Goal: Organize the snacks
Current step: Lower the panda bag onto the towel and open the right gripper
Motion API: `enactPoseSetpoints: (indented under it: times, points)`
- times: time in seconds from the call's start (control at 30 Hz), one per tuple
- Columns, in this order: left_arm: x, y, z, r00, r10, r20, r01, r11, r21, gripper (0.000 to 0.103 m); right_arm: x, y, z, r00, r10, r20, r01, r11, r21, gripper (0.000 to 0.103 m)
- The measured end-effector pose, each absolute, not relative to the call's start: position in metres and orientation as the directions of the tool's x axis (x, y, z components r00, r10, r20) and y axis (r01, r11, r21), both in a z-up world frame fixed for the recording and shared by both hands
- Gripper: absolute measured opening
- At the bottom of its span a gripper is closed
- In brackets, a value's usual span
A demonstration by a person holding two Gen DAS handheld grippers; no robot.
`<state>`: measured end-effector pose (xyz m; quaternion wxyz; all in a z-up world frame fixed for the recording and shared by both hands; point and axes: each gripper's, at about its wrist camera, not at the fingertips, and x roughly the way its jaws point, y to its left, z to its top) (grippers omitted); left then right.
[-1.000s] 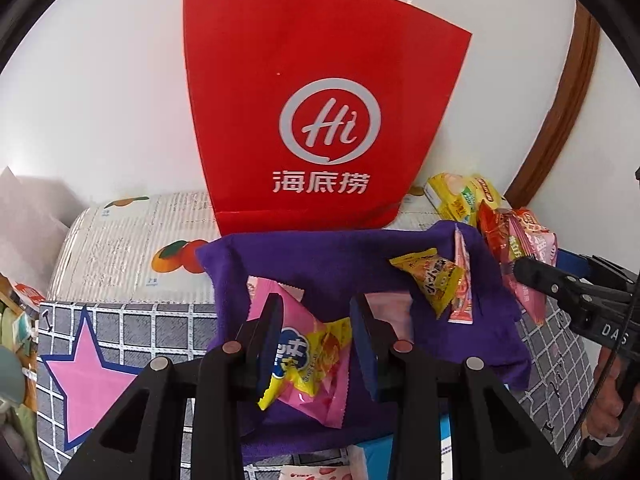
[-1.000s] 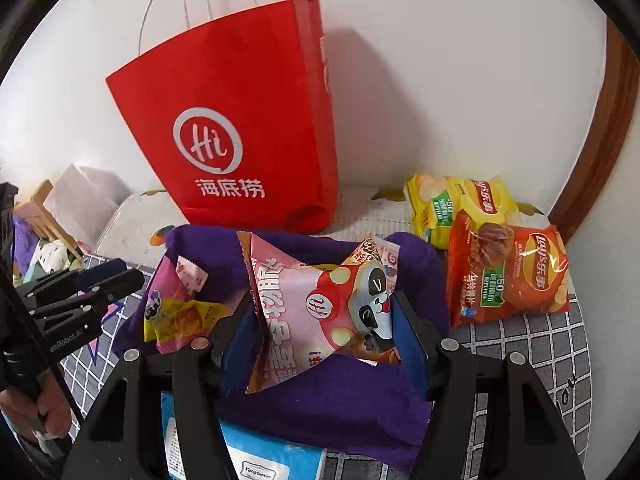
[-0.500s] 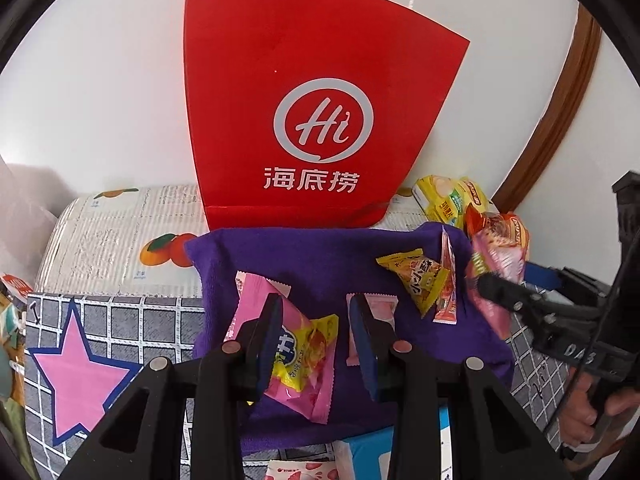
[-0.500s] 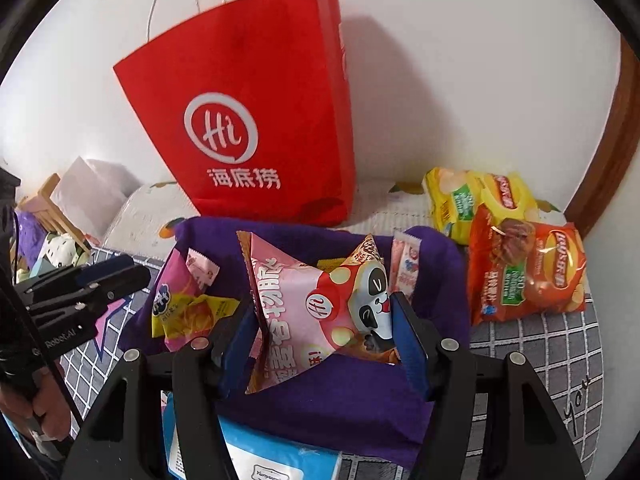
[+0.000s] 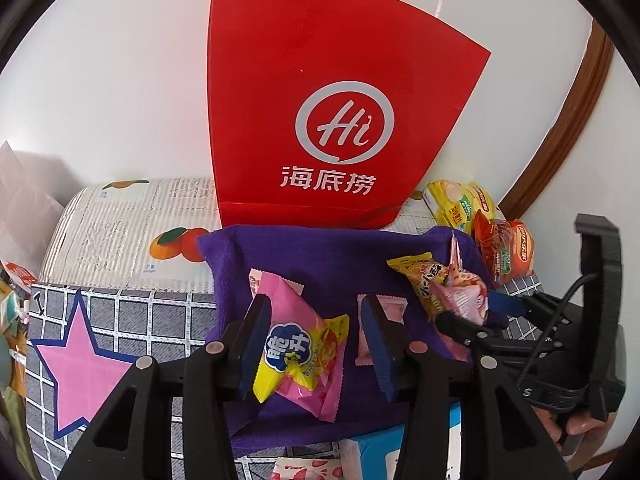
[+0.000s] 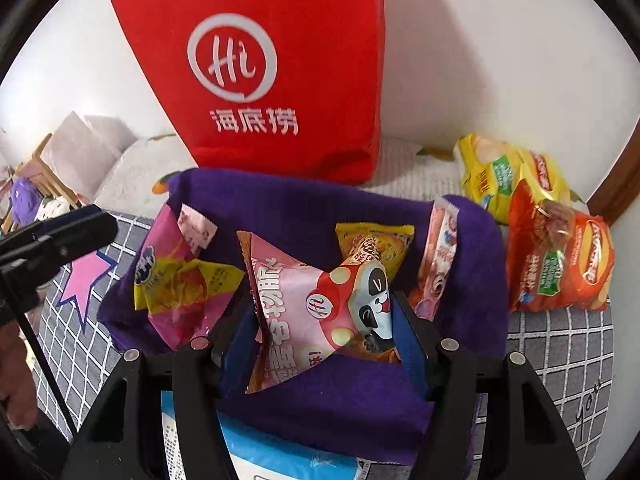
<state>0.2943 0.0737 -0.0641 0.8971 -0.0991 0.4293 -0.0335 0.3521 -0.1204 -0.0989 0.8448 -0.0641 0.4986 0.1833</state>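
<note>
On the left, the left gripper (image 5: 316,344) has its jaws opening around the pink-and-yellow foil snack packet (image 5: 304,354). The packet lies on the purple cloth (image 5: 320,256) between the pads, apparently just let go. Judged from this, the step in hand is laying snacks out on the cloth. Next, the left gripper needs to lift clear without dragging the packet.

In the middle, the right gripper (image 6: 324,340) holds a puffy pink packet printed with a panda (image 6: 320,304) at a middling width, low over the cloth. Its next move calls for a bare patch to set it on. A yellow packet (image 6: 376,244) and a slim pink sachet (image 6: 440,248) already lie nearby.

Behind stands the tall red paper bag (image 6: 280,60); its contents cannot be seen. To the right, off the cloth, lie a yellow crisp bag (image 6: 504,172) and an orange crisp bag (image 6: 560,264).
</note>
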Motion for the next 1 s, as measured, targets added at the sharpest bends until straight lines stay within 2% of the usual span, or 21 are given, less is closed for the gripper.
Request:
enactPoseSetpoints:
  times: [0.2, 0.37, 0.5, 1.0]
  points:
    - [0.295, 0.075, -0.064, 0.627, -0.141, -0.766, -0.031, 0.978, -0.205, 0.046, 0.352, -0.108, -0.113, 0.386, 0.235, -0.892, -0.405, 0.912, 0.065, 0.064]
    - [0.295, 0.074, -0.064, 0.626, -0.140, -0.767, -0.030, 0.979, -0.204, 0.047, 0.356, -0.109, -0.119, 0.352, 0.271, -0.896, -0.393, 0.912, 0.122, 0.064]
    - [0.294, 0.073, -0.064, 0.625, -0.140, -0.768, -0.028, 0.979, -0.202, 0.047, 0.358, -0.107, -0.128, 0.343, 0.222, -0.913, -0.379, 0.922, 0.082, 0.064]
    - [0.294, 0.070, -0.065, 0.619, -0.138, -0.773, -0.017, 0.982, -0.188, 0.049, 0.359, -0.105, -0.129, 0.326, 0.213, -0.921, -0.377, 0.923, 0.081, 0.066]
